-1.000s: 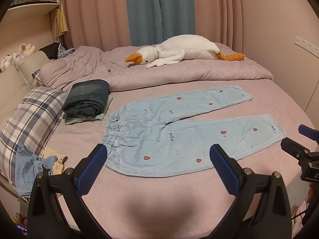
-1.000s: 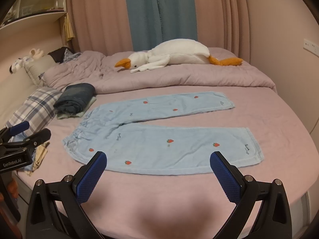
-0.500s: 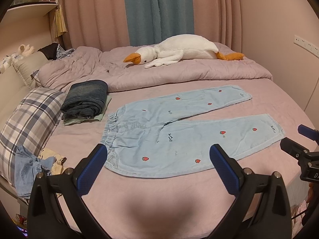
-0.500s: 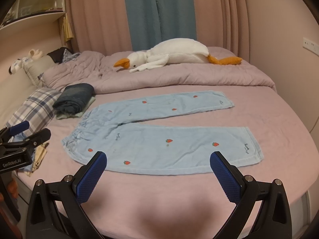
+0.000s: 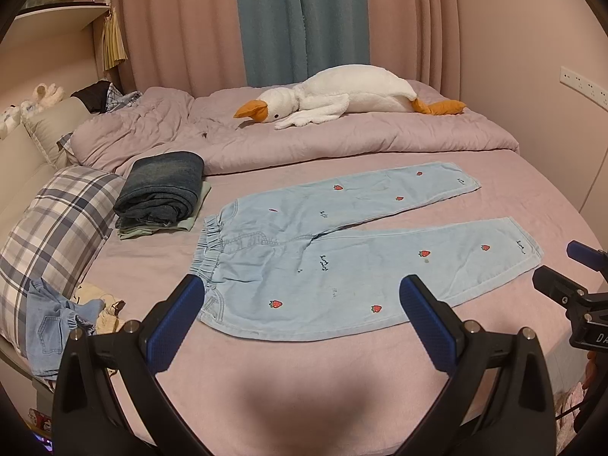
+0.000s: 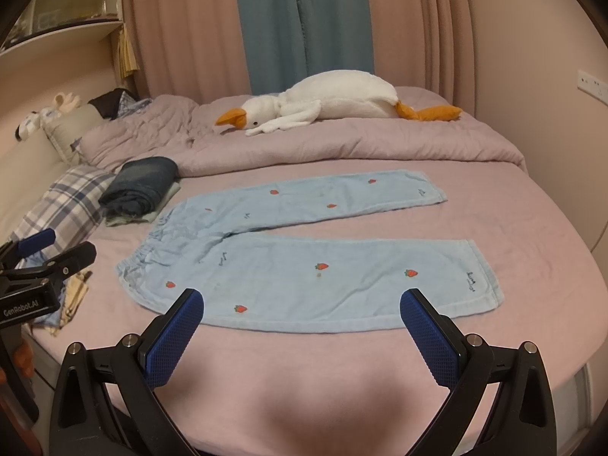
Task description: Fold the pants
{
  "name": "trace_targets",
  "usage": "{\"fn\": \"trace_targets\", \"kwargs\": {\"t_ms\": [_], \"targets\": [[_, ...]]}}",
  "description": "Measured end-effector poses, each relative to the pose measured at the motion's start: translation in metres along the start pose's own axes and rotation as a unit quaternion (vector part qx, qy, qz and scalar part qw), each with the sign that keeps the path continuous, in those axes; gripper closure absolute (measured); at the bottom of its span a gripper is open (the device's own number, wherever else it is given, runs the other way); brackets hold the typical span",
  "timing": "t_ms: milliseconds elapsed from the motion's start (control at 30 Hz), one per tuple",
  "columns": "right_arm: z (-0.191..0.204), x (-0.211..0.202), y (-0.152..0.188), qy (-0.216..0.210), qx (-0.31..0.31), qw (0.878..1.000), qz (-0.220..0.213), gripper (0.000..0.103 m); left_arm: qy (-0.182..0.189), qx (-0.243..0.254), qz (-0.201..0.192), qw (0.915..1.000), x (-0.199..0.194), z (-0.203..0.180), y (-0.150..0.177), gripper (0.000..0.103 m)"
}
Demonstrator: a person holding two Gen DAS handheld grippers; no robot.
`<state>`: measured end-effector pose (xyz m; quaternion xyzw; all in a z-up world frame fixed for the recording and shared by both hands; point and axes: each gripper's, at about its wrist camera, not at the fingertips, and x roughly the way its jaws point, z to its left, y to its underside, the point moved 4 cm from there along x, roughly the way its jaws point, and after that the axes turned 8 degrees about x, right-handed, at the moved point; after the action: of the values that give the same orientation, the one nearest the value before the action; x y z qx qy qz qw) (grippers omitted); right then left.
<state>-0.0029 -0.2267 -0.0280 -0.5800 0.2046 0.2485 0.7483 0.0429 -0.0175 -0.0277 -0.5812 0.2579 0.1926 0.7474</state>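
Note:
Light blue pants [image 5: 342, 250] with red strawberry marks lie flat and unfolded on the pink bed, waistband to the left, two legs spread apart to the right; they also show in the right wrist view [image 6: 304, 258]. My left gripper [image 5: 302, 304] is open and empty, above the near edge of the pants by the waistband. My right gripper [image 6: 302, 315] is open and empty, above the near edge of the near leg. Each gripper shows at the side of the other view, the right one [image 5: 573, 285] and the left one [image 6: 45, 250].
A folded pile of dark jeans [image 5: 163, 190] lies left of the waistband. A plaid pillow [image 5: 53, 228] and loose clothes [image 5: 60, 319] lie at the left edge. A white goose plush [image 5: 342, 95] rests on the rumpled quilt [image 5: 380, 140] behind. Walls stand right.
Both views have shifted slightly, with the pants a little lower and nearer in frame. The pants have not moved and both grippers stay open.

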Motion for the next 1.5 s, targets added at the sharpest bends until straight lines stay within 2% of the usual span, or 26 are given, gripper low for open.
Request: {"fn": "trace_targets", "kwargs": {"t_ms": [267,333,433,500,567,667,700,733,833,900,933,1033,1133,1167,1200,1267,1367,1400,1433,1500], "targets": [[-0.002,0.002,-0.001,0.002,0.004,1.0,0.004,0.0,0.007,0.001,0.026,0.9996,0.009,0.002,0.003,0.0],[-0.002,0.004,0.0,0.001,0.001,1.0,0.003,0.0,0.025,-0.012,0.035,0.999,0.015,0.004,0.006,0.0],[0.0,0.01,0.004,-0.009,-0.015,1.0,-0.002,0.0,0.075,-0.062,0.056,0.9936,0.033,0.019,0.017,0.0],[0.003,0.02,0.012,-0.011,-0.038,0.999,0.002,0.0,0.091,-0.112,0.082,0.9862,0.051,0.035,0.031,0.0],[0.01,0.033,0.023,-0.02,-0.067,0.997,0.014,0.0,0.087,-0.163,0.091,0.9785,0.071,0.054,0.05,0.001],[0.027,0.056,0.045,-0.012,-0.126,0.992,0.022,0.0,0.065,-0.233,0.13,0.9616,0.1,0.094,0.086,0.002],[0.033,0.062,0.051,-0.012,-0.147,0.989,0.021,0.0,0.061,-0.268,0.143,0.9506,0.111,0.109,0.101,0.002],[0.043,0.071,0.059,-0.012,-0.175,0.984,0.02,0.001,0.05,-0.276,0.158,0.9467,0.115,0.118,0.112,0.003],[0.069,0.092,0.079,-0.024,-0.25,0.968,0.021,0.016,0.051,-0.33,0.178,0.9257,0.137,0.134,0.133,0.008],[0.09,0.11,0.093,-0.036,-0.299,0.953,0.023,0.03,0.06,-0.356,0.172,0.9167,0.15,0.139,0.137,0.014],[0.096,0.117,0.097,-0.041,-0.315,0.948,0.027,0.032,0.062,-0.364,0.168,0.914,0.157,0.141,0.136,0.022],[0.119,0.14,0.11,-0.06,-0.366,0.928,0.03,0.045,0.065,-0.366,0.167,0.9131,0.182,0.144,0.129,0.047],[0.135,0.162,0.12,-0.047,-0.418,0.907,0.033,0.071,0.061,-0.353,0.172,0.9175,0.202,0.145,0.124,0.082],[0.138,0.168,0.122,-0.045,-0.426,0.903,0.034,0.084,0.059,-0.351,0.176,0.9177,0.206,0.147,0.123,0.083],[0.139,0.172,0.123,-0.047,-0.431,0.9,0.037,0.091,0.061,-0.355,0.169,0.9175,0.205,0.15,0.124,0.084],[0.14,0.174,0.121,-0.05,-0.433,0.899,0.041,0.096,0.059,-0.347,0.155,0.9232,0.199,0.156,0.127,0.086],[0.141,0.158,0.116,-0.069,-0.423,0.902,0.042,0.097,0.05,-0.306,0.144,0.9397,0.182,0.152,0.13,0.085],[0.14,0.152,0.118,-0.075,-0.422,0.903,0.045,0.097,0.047,-0.294,0.151,0.9425,0.183,0.15,0.133,0.084],[0.138,0.153,0.122,-0.084,-0.417,0.903,0.063,0.097,0.043,-0.277,0.166,0.9455,0.186,0.147,0.138,0.079],[0.139,0.167,0.13,-0.086,-0.41,0.902,0.103,0.096,0.036,-0.26,0.169,0.9499,0.186,0.148,0.141,0.07]]}}
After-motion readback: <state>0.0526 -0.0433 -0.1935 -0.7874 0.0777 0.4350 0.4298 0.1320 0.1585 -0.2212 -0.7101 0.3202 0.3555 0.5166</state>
